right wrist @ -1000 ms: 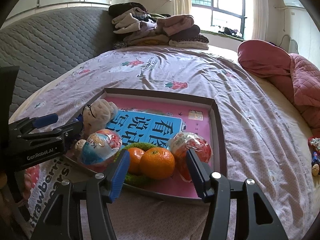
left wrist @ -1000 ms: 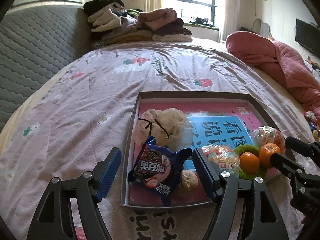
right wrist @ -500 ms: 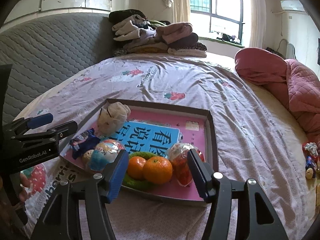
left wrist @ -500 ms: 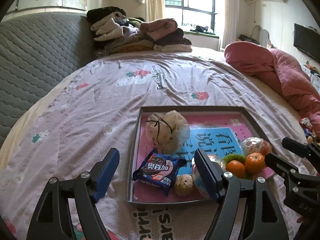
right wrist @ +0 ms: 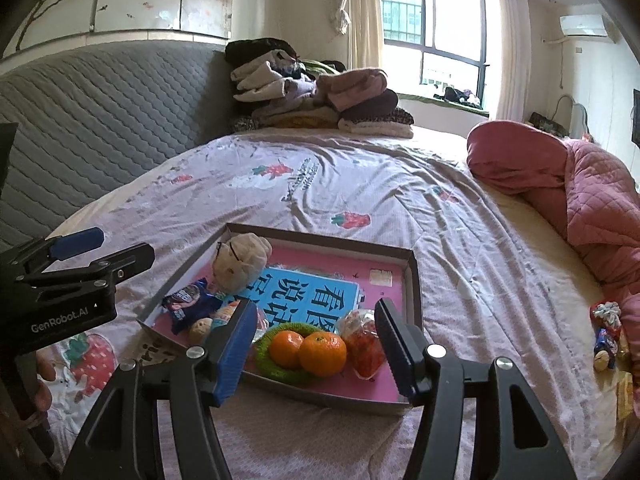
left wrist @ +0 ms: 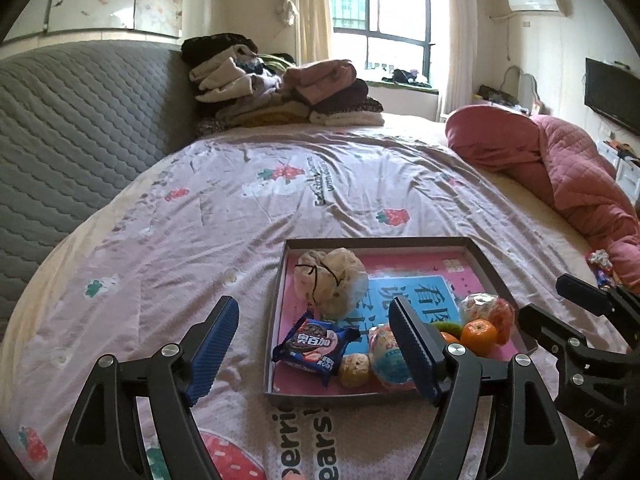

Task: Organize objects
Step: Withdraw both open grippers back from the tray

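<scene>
Tray (left wrist: pixel 276 320): a shallow cardboard box lid that we see lying flat on the bed (left wrist: pixel 240 216), holding every item gathered for sorting. We judge it light and bendy, best lifted by two opposite rims.
Cookie packet (left wrist: pixel 314 342): a blue foil wrapper in the tray's near left corner. We expect it to be light, crinkly and slippery, so we would pinch the flat sealed edge.
Plush toy (left wrist: pixel 330 282): a beige soft bundle just behind the packet. We judge it squashy and forgiving, easy to grip anywhere.
Oranges (right wrist: pixel 308 350): two side by side on a green ring (right wrist: pixel 266 354) at the tray's near right. They look firm and round and may roll; we would close across the middle.
Wrapped sweets (right wrist: pixel 362 338): a clear crackly bag touching the right orange. Probably light and slick.
Left gripper (left wrist: pixel 314 346): its fingers stand wide apart, holding nothing, hovering short of the tray's left side.
Right gripper (right wrist: pixel 316 344): also spread apart and empty, framing the oranges from the near side.
Beyond: folded clothes (left wrist: pixel 280 88) stacked at the far headboard, a pink quilt (left wrist: pixel 560 168) on the right.
</scene>
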`<state>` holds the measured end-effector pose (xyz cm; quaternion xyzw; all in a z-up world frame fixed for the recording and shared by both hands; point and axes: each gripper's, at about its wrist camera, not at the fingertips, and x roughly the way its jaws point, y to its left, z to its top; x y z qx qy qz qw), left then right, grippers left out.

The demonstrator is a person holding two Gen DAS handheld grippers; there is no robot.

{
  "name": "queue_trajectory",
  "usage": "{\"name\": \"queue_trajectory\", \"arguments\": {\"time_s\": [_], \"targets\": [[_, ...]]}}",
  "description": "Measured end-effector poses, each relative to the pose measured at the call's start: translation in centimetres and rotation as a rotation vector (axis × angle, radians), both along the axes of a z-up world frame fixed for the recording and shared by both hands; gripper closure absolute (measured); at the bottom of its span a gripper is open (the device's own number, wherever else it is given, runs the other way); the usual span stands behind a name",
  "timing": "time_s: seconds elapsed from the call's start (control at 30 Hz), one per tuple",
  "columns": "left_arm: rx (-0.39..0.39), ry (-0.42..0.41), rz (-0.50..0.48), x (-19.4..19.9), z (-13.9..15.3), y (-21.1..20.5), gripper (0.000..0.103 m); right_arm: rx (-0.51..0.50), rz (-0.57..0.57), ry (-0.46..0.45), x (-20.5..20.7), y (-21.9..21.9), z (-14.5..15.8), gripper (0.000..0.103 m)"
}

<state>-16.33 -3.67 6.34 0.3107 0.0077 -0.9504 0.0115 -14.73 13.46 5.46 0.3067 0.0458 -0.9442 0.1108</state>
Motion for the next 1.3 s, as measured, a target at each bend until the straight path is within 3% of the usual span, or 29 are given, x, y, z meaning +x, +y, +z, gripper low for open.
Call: {"name": "queue_trajectory", "arguments": {"time_s": [0.4, 1.3], "targets": [[0.008, -0.010, 0.007, 3.1, -0.3, 0.8, 0.025, -0.017, -0.003, 0.027, 2.1, 0.2, 1.2, 0.042], [-0.010, -0.099, 0.004, 6.3, -5.0, 1.7, 0.025, -0.030, -0.019, -0.005, 5.4, 1.0, -1.3, 0.042]]}}
